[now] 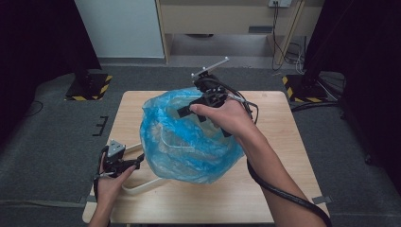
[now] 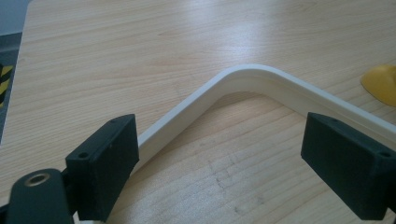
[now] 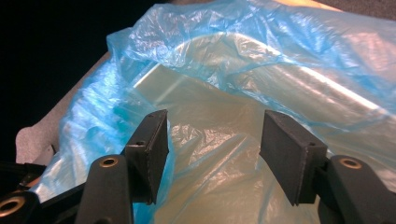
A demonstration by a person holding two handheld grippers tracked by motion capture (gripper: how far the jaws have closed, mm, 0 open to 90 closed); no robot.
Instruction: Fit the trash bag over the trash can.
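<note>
You are partway through fitting the blue plastic bag (image 1: 189,142) over a white bin (image 1: 142,185), which lies on the wooden table (image 1: 283,142). The bag sits at the table's middle, billowed and crumpled, with the pale bin wall showing through the film in the right gripper view. At 7 o'clock from the bag, the bin's white curved handle (image 1: 135,147) sticks out onto bare wood.

Your right gripper (image 1: 191,112) is at the bag's 12 o'clock edge, its 2 jaws about half apart with loose film (image 3: 210,135) lying between them; the left jaw touches the plastic, the other stands clear, so nothing is pinched.

Your left gripper (image 1: 137,163) rests by the handle (image 2: 243,77), jaws spread wide and straddling it without pressing.

The step in hand looks like regripping the bag's mouth. Next, you would likely need to clamp the left gripper on the handle to steady the bin, then close the right on 1 fold of the rim and draw it further along.
</note>
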